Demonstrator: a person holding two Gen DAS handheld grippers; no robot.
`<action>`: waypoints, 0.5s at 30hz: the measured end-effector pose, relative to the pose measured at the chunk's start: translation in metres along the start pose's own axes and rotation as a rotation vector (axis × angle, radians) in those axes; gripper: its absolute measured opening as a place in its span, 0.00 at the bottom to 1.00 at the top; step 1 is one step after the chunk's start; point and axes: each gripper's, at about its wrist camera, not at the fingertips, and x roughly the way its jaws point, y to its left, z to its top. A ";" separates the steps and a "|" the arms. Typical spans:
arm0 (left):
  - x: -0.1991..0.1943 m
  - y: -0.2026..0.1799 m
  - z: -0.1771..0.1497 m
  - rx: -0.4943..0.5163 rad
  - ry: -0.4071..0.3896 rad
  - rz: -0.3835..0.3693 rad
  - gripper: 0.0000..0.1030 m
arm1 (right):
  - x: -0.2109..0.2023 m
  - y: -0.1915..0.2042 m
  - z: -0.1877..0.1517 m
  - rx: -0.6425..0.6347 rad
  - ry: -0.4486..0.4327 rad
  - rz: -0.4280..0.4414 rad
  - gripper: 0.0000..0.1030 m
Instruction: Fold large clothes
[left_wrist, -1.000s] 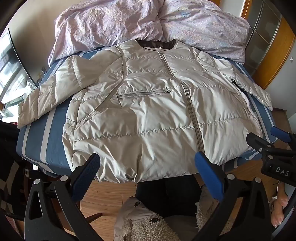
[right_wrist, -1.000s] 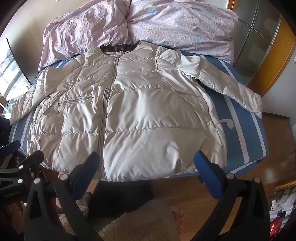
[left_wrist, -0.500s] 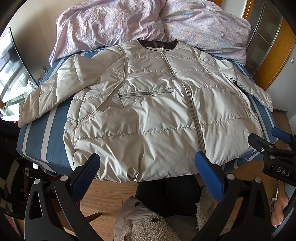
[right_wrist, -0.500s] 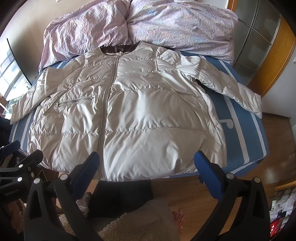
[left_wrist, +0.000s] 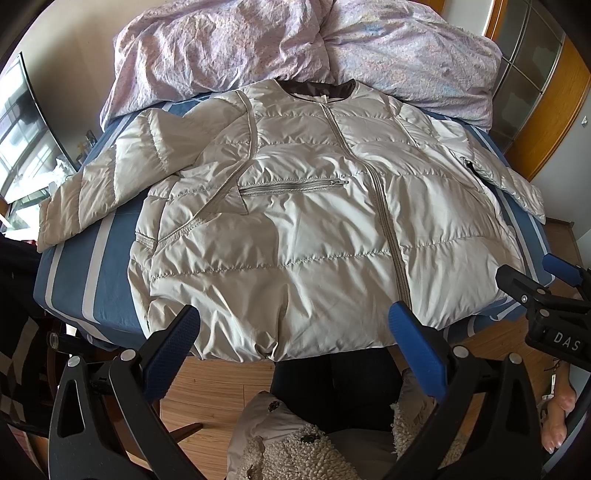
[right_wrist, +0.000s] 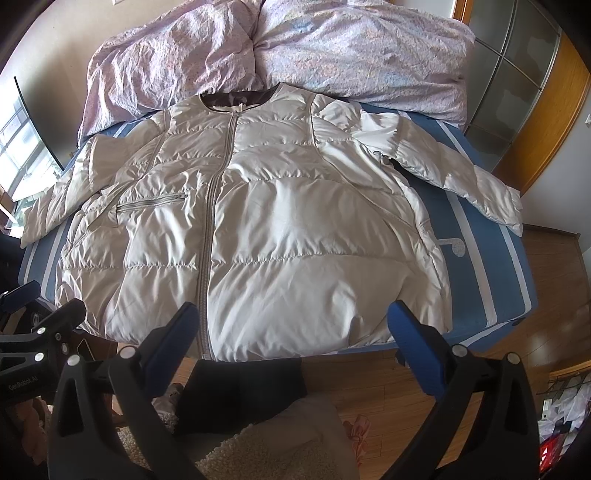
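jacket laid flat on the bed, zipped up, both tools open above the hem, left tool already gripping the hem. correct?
Not quite. The left tool grips nothing: in the left wrist view its blue pads stand wide apart above the hem, clear of the cloth. The rest holds: the jacket lies flat and zipped on the bed, and the right tool is open too.

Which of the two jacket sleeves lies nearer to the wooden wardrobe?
The right-side sleeve, stretched toward the wardrobe; the other sleeve points to the window.
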 end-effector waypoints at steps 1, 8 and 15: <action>0.000 0.000 0.000 0.000 0.000 0.000 0.99 | 0.000 0.000 0.000 0.000 0.000 0.000 0.98; 0.000 0.000 0.000 -0.001 0.001 -0.001 0.99 | 0.000 0.000 0.000 0.000 0.000 0.001 0.98; 0.000 0.000 -0.001 0.000 0.001 -0.001 0.99 | 0.000 -0.001 0.001 0.002 -0.001 0.001 0.98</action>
